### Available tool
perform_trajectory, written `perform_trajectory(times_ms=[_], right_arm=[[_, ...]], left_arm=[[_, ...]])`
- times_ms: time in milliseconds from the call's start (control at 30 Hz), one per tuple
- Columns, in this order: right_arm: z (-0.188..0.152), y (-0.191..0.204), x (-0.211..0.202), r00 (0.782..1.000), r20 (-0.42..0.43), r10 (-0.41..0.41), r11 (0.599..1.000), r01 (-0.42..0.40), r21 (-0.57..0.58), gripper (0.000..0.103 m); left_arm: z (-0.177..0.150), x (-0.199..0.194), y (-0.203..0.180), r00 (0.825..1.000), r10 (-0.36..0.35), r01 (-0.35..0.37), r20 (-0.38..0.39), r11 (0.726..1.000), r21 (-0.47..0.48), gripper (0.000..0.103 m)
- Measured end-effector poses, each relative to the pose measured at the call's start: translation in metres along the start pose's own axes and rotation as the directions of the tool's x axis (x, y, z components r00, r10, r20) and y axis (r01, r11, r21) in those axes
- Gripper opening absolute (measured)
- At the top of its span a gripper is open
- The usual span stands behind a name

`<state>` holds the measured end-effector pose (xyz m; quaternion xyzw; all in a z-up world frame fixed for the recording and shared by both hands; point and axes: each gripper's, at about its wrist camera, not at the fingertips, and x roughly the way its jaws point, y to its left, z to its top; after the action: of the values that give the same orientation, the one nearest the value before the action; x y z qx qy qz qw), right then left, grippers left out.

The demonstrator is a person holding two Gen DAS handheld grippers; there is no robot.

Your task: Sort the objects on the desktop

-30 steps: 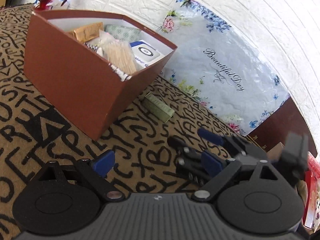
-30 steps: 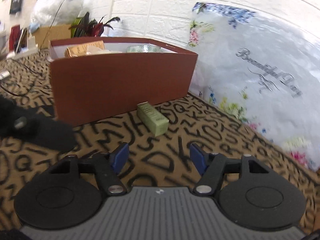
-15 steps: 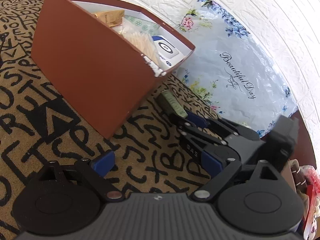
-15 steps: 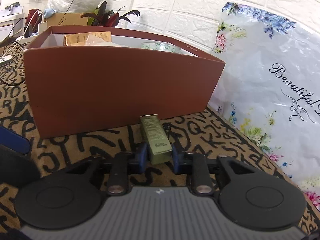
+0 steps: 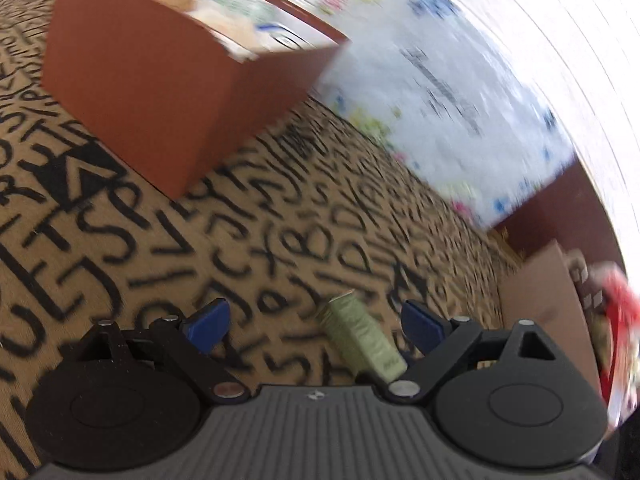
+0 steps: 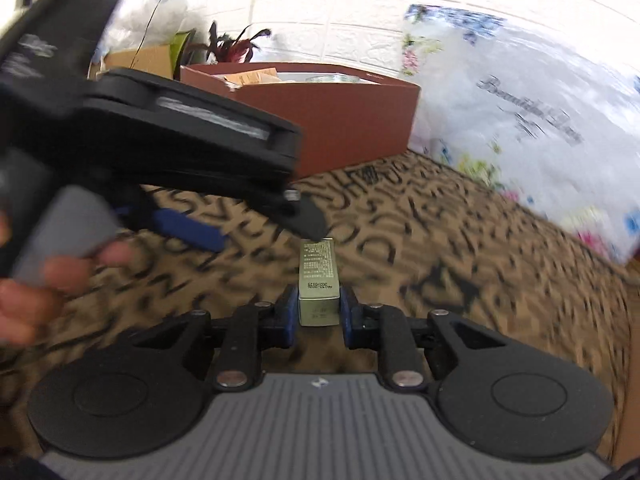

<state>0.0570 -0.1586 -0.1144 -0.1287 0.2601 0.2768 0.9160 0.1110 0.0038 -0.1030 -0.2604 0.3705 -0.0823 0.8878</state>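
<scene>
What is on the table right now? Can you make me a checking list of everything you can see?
Surface: tan cloth with black letters covers the table.
Job's things: small green box held off the cloth; brown box behind it, with packets inside.
Clutter: flowery plastic bag leans on the wall; a cardboard carton and red packaging at the right edge.
Grippers: right gripper is shut on the small green box; left gripper is open, the green box between its fingers, not touching.
Cables: a thin dark wire at the back left.
Surroundings: white brick wall, a dark red plant, a hand on the left gripper.
</scene>
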Motion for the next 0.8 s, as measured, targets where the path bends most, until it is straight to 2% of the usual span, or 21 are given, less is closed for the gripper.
perform_trajectory(times_ms=[33, 133, 200, 233, 333, 400, 467, 600, 667, 800], right_arm=[[-0.005, 0.004, -0.008, 1.0, 0.005, 0.005, 1.0, -0.006, 0.014, 0.02], [-0.012, 0.014, -0.022, 1.0, 0.0, -0.005, 1.0, 0.005, 0.015, 0.02], [-0.014, 0.017, -0.024, 1.0, -0.007, -0.028, 0.999, 0.028, 0.015, 0.021], [-0.015, 0.017, -0.025, 0.999, -0.01, -0.037, 0.999, 0.038, 0.024, 0.021], [-0.016, 0.02, -0.028, 0.999, -0.012, -0.042, 0.999, 0.042, 0.035, 0.022], [-0.016, 0.023, -0.027, 0.999, -0.016, -0.049, 0.998, 0.05, 0.027, 0.022], [-0.018, 0.025, -0.025, 0.998, -0.03, -0.061, 0.998, 0.061, 0.019, 0.022], [-0.018, 0.031, -0.02, 0.997, -0.054, -0.061, 0.998, 0.061, 0.005, 0.021], [-0.014, 0.033, -0.022, 0.998, -0.042, -0.055, 0.998, 0.056, 0.015, 0.017], [0.0, 0.037, -0.029, 0.999, -0.008, -0.053, 0.999, 0.053, 0.013, 0.009]], left_arm=[[-0.003, 0.001, -0.005, 1.0, -0.01, 0.01, -0.02, 1.0, 0.016, 0.093], [-0.009, 0.004, -0.02, 0.997, -0.021, 0.027, -0.079, 0.997, 0.071, 0.075], [-0.014, 0.007, -0.03, 0.995, 0.014, -0.001, -0.102, 0.992, 0.126, 0.05], [-0.014, 0.007, -0.033, 0.994, 0.037, -0.021, -0.104, 0.988, 0.152, 0.048], [-0.018, 0.006, -0.035, 0.993, 0.045, -0.026, -0.111, 0.986, 0.166, 0.048], [-0.019, 0.006, -0.036, 0.991, 0.053, -0.029, -0.119, 0.98, 0.195, 0.056], [-0.02, 0.008, -0.037, 0.991, 0.06, -0.034, -0.119, 0.976, 0.213, 0.053], [-0.018, 0.009, -0.037, 0.99, 0.035, -0.006, -0.138, 0.979, 0.206, 0.03], [-0.018, 0.005, -0.039, 0.99, 0.029, 0.001, -0.136, 0.977, 0.215, 0.025], [-0.011, -0.007, -0.039, 0.996, 0.016, 0.003, -0.086, 0.977, 0.215, 0.025]])
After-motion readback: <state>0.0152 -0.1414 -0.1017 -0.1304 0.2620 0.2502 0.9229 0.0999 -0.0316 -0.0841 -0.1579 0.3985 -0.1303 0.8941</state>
